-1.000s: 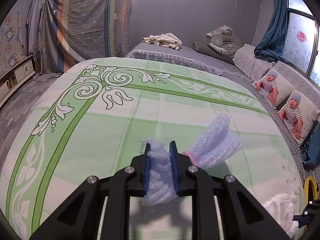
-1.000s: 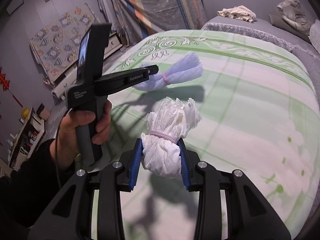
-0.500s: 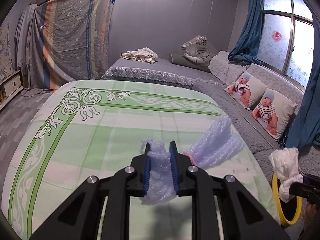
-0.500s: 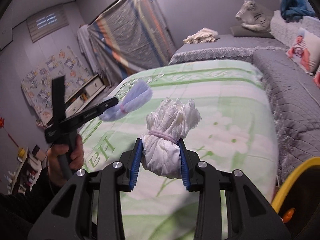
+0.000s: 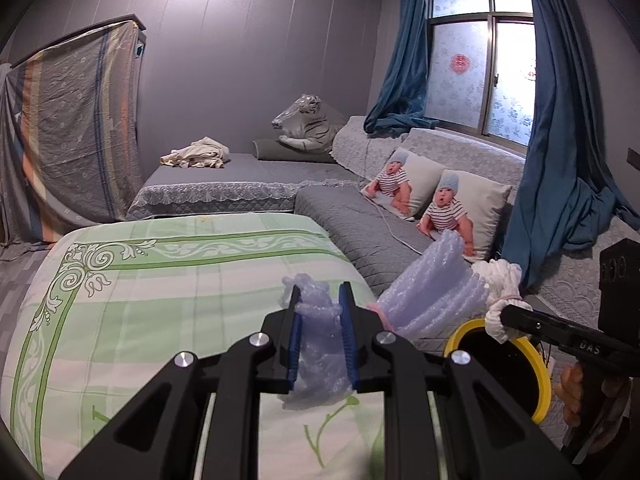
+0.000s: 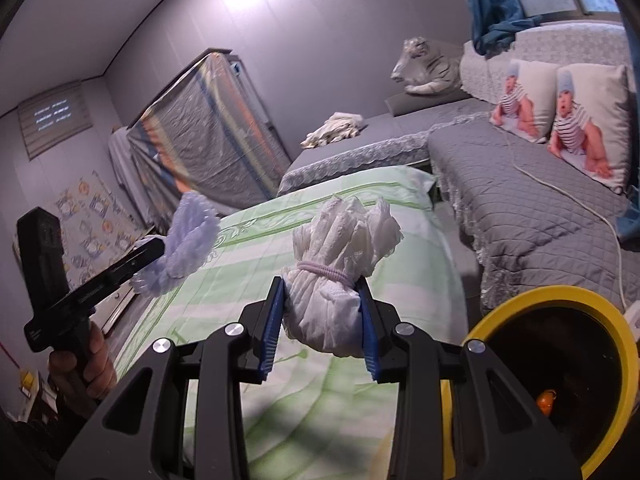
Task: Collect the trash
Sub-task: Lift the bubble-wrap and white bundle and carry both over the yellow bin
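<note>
In the left wrist view, your left tongs (image 5: 320,312) are sitting at the lower centre of the frame, clenched on a bundle of bluish bubble wrap (image 5: 430,292). One end of it is squeezed between the blue pads (image 5: 347,344), while the other end is fanning out toward the right of the frame. Behind it, the green patterned bed cover (image 5: 160,292) is filling the lower left. At the right edge, your right tongs (image 5: 505,314) are reaching in, gripping a white tissue bundle (image 5: 500,280) just above the yellow-rimmed bin (image 5: 538,368).

In the right wrist view, your right tongs (image 6: 323,316) are occupying the lower centre and squeezing the white tissue bundle (image 6: 340,264), which is tied with a pale band; its ruffled end is sticking up past the pads. The yellow-rimmed bin (image 6: 560,296) is opening at the lower right, just beside the tongs, with a small orange object (image 6: 545,399) lying inside. At the left of the frame, your left hand (image 6: 86,368) is holding the left tongs (image 6: 154,250), which are carrying the bubble wrap (image 6: 188,232) in the air over the edge of the bed cover (image 6: 320,408). Two baby-print pillows (image 6: 560,116) are resting on the grey sofa (image 6: 528,216) at the upper right.
</note>
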